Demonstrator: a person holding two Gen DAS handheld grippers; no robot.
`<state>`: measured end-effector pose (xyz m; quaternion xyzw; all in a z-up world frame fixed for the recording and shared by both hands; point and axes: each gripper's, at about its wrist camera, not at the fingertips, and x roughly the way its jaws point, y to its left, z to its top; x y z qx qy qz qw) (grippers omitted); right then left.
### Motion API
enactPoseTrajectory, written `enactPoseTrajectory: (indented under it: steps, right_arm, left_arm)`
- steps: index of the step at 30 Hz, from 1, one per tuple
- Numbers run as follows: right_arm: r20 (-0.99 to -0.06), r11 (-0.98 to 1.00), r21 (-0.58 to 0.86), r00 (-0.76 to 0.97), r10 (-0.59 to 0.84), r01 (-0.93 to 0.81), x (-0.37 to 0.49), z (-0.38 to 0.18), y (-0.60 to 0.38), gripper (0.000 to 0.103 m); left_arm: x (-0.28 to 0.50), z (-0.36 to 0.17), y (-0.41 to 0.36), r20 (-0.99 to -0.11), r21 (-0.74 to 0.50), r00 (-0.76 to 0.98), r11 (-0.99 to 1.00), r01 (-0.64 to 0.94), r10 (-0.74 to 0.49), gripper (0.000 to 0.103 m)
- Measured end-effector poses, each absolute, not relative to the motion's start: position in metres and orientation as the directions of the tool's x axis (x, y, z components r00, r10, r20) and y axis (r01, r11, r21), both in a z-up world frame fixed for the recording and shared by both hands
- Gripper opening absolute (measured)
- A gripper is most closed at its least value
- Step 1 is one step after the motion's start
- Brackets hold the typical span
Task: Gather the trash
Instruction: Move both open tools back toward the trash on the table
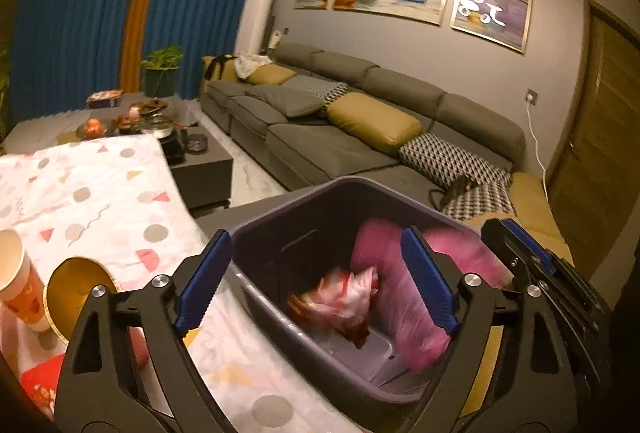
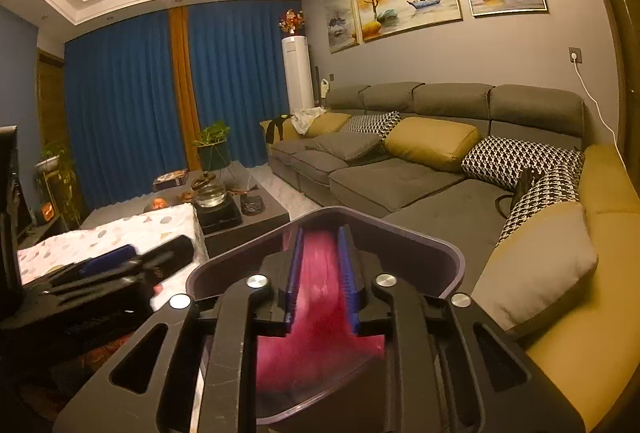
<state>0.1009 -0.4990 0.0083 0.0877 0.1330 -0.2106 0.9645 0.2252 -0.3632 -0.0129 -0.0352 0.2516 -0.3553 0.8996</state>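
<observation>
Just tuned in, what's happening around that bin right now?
The left gripper hangs wide open over the grey bin, and a crumpled red-and-white wrapper, blurred, sits low inside it. The right gripper has pink bag plastic between its narrowly parted fingers; whether they pinch it is unclear. A paper cup waits on the patterned tablecloth.

I see a bin [image 1: 256, 253] of smooth grey plastic with a dull sheen. The pink bag [image 1: 404, 297] inside it is thin, crinkled film, as is the red-and-white wrapper [image 1: 344, 297]. The tablecloth [image 1: 100, 193] is matt printed cloth. The paper cup [image 1: 18, 281] looks matt. My gripper pads [image 1: 428, 281] are ribbed blue rubber on matt black plastic.
</observation>
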Motion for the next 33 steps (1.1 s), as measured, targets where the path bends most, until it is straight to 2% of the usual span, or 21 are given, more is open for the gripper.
enactPoseTrajectory:
  steps: [5,10,14,18,24,33]
  right_arm:
    - [-0.294,0.891,0.125,0.874,-0.386,0.436,0.098,0.008,-0.503,0.032]
    - [-0.278,0.887,0.130,0.875,-0.397,0.444,0.085,0.009,-0.497,0.051]
    - [-0.258,0.882,0.132,0.874,-0.411,0.453,0.068,0.011,-0.486,0.071]
    - [-0.240,0.883,0.122,0.877,-0.416,0.453,0.050,0.013,-0.471,0.080]
    - [-0.219,0.897,0.116,0.892,-0.395,0.426,0.025,0.018,-0.451,0.086]
    - [-0.218,0.942,0.102,0.931,-0.292,0.319,0.011,0.018,-0.396,0.086]
  left_arm:
    - [0.220,-0.010,-0.349,-0.436,-0.227,0.670,0.794,0.564,-0.601,0.093]
    - [0.206,-0.005,-0.331,-0.429,-0.201,0.715,0.830,0.520,-0.552,0.097]
    - [0.185,-0.002,-0.314,-0.422,-0.166,0.753,0.860,0.483,-0.505,0.097]
    - [0.167,0.000,-0.294,-0.422,-0.124,0.790,0.892,0.435,-0.444,0.097]
    - [0.135,0.006,-0.246,-0.393,-0.109,0.830,0.916,0.386,-0.396,0.097]
    - [0.095,-0.002,-0.157,-0.365,-0.078,0.892,0.963,0.256,-0.267,0.097]
